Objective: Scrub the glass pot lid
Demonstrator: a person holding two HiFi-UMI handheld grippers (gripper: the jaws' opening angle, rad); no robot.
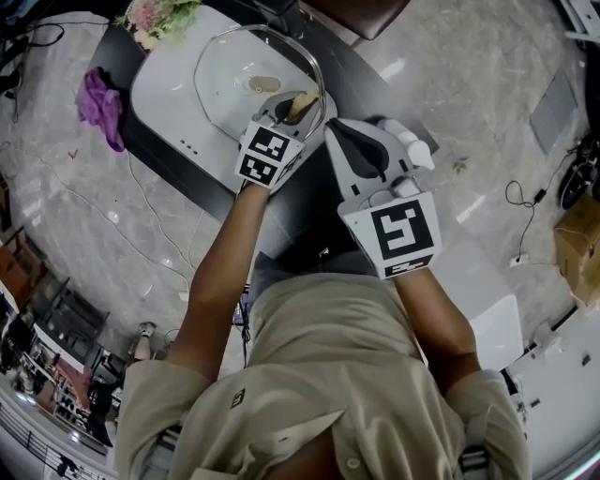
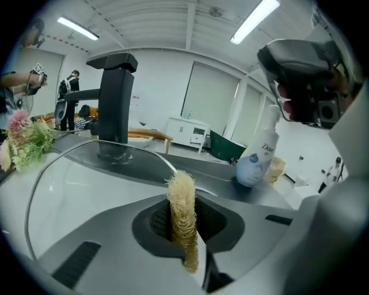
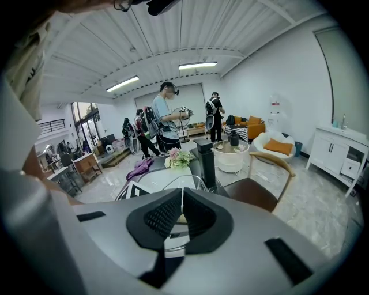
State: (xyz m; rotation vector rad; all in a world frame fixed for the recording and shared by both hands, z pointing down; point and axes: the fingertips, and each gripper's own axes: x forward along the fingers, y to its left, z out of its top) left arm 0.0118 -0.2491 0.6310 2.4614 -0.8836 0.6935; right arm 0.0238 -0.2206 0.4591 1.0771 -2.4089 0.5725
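The glass pot lid (image 1: pixel 234 70), a clear dome with a metal rim, is held over the white sink (image 1: pixel 159 89). My left gripper (image 1: pixel 289 105) is shut on a tan loofah scrubber (image 2: pixel 183 219), which stands upright between its jaws at the lid's near right edge. The lid's rim (image 2: pixel 69 155) curves away in front of the loofah. My right gripper (image 1: pixel 336 129) is just right of the lid. In the right gripper view its jaws are shut on the thin lid rim (image 3: pixel 190 180). The left gripper's marker cube (image 3: pixel 135 193) shows beyond it.
A black faucet (image 2: pixel 115 98) rises behind the sink. A white soap bottle (image 2: pixel 256 158) stands on the dark counter (image 1: pixel 309 202) to the right. Pink flowers (image 1: pixel 155 14) and a purple cloth (image 1: pixel 101 105) lie at the left. A chair (image 3: pixel 253 193) and several people stand farther off.
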